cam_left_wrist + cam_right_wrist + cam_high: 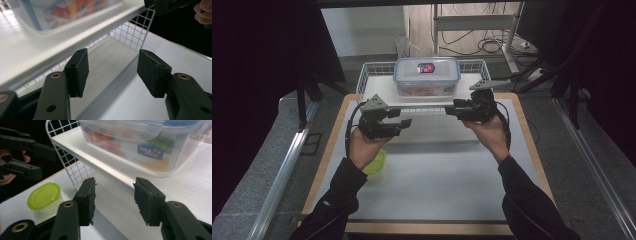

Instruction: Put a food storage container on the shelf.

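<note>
Both tongs [428,115] half open, empty; I judge box [426,76] at 12 o'clock rigid, slippery: grip its short ends.

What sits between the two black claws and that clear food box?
The front edge of the white wire shelf bearing the box; the right gripper view shows it beyond the right gripper.

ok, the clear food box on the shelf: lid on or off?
On. The food box sits upright on the white wire shelf with its blue-trimmed lid flat on top; coloured contents show through the wall.
</note>
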`<state>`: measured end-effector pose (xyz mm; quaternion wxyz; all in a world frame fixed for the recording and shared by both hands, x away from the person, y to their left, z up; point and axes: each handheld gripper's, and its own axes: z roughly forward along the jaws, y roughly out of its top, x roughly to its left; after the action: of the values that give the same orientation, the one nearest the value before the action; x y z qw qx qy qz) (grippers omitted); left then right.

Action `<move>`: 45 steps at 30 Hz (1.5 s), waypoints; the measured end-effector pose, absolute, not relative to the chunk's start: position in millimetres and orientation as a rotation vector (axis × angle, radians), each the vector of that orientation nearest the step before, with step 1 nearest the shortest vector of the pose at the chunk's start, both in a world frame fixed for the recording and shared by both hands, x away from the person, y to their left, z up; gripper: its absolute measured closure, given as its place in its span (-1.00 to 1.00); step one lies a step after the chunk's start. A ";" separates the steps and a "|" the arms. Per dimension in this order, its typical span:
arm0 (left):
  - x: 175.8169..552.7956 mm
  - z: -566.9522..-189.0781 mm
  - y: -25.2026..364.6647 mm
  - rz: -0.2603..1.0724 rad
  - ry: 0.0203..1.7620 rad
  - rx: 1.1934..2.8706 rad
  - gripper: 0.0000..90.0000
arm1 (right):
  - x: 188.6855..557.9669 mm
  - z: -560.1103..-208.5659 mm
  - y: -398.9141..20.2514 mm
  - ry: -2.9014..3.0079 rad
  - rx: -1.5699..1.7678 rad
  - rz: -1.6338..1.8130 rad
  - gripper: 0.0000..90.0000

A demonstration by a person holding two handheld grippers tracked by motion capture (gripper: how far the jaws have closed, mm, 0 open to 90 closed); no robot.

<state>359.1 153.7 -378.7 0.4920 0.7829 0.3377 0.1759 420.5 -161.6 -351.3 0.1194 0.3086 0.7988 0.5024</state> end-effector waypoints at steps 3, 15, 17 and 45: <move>352.5 -384.5 153.2 0.418 0.813 1.902 -0.14 | 414.2 -354.4 -162.0 2.343 0.883 1.459 0.01; 326.3 -413.8 151.7 0.377 0.796 1.930 -0.34 | 390.4 -377.1 -167.3 2.381 0.840 1.434 -0.31; 323.0 -418.0 150.0 0.379 0.794 1.937 -0.38 | 385.7 -383.0 -168.6 2.382 0.834 1.418 -0.39; 243.5 -481.2 146.5 0.391 0.759 1.932 -0.97 | 310.1 -463.4 -201.9 2.440 0.858 1.379 -0.88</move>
<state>243.5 146.5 -481.2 0.4924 0.7961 0.3128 0.1613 310.1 -201.9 -463.4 0.1049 0.2910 0.8278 0.4680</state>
